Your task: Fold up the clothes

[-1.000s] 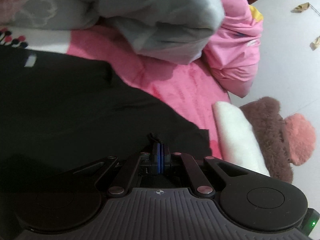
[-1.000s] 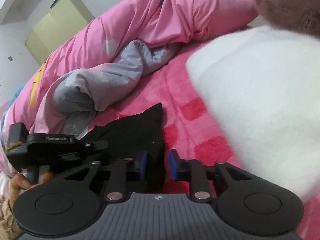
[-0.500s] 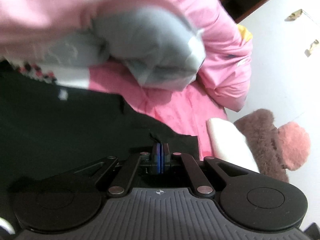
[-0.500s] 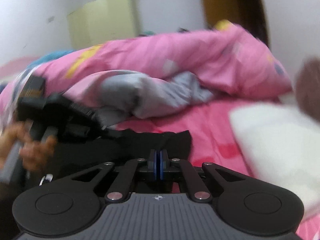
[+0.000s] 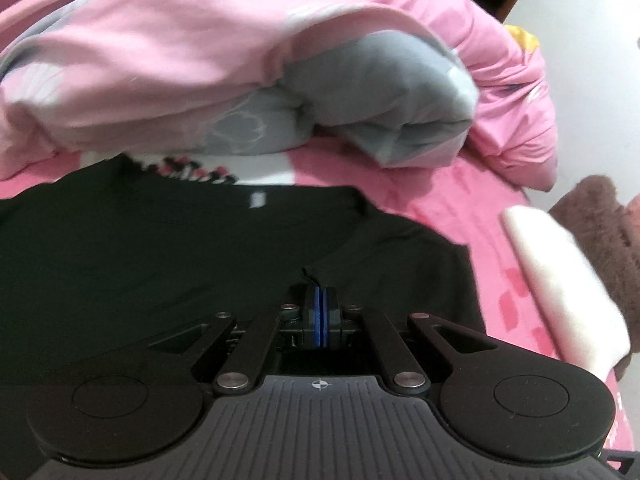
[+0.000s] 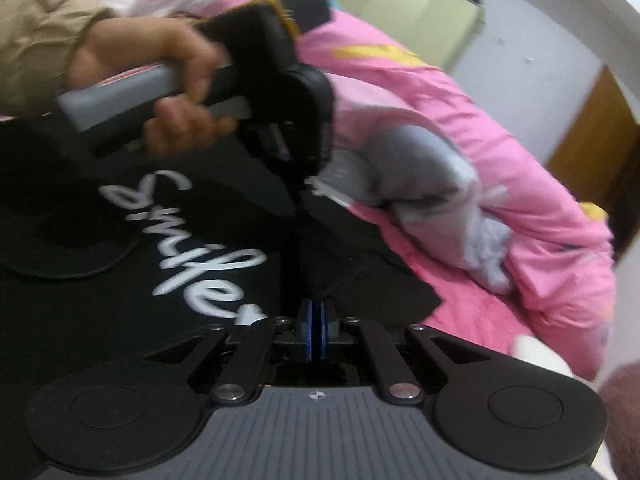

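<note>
Both the left gripper (image 5: 320, 312) and the right gripper (image 6: 316, 320) have their jaws closed on edges of the black shirt (image 5: 180, 264). The shirt stretches from lower centre toward the left of each frame, its long axis running between the two grips.

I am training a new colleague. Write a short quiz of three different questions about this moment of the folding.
1. True or false: the left hand-held gripper is shut on the black T-shirt.
2. Which word is printed on the T-shirt? A) Smile B) Hello C) Love
3. Fill in: the right hand-held gripper is ____ on the T-shirt.

Key: 1 true; 2 A; 3 shut.
</note>
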`<state>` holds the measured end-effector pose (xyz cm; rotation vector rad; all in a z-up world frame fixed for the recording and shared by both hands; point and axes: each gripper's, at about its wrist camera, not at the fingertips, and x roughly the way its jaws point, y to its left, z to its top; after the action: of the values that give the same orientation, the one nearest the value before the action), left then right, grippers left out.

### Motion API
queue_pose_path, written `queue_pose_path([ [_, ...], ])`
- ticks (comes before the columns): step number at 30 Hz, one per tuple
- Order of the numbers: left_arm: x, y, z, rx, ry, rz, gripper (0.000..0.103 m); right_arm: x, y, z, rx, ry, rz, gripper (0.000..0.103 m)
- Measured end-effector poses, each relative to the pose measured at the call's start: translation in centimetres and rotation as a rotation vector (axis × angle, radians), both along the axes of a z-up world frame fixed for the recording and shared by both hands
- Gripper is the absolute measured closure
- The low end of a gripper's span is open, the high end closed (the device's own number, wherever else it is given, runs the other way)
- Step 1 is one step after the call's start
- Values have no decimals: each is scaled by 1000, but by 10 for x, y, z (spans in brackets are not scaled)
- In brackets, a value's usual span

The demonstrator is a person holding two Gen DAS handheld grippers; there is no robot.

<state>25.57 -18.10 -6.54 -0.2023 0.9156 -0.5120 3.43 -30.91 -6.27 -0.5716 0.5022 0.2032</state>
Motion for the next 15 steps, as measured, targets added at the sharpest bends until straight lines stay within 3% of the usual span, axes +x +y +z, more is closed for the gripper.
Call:
queue_pose_path([
  [5, -11, 35, 17, 10, 28, -6, 102, -11, 6, 1, 40, 55, 61, 99],
  [9, -27, 74, 53, 16, -37, 3, 101, -15, 2, 5, 85, 77, 59, 99],
  [10, -29, 82, 60, 16, -53, 10, 101, -17, 2, 7, 97, 75, 56, 96],
  [13, -26, 85, 62, 23, -79, 1, 99, -14, 5, 12, 122, 63, 52, 76],
  [15, -20, 74, 53, 24, -85, -26, 99, -7, 12, 12, 113, 61, 50, 72],
])
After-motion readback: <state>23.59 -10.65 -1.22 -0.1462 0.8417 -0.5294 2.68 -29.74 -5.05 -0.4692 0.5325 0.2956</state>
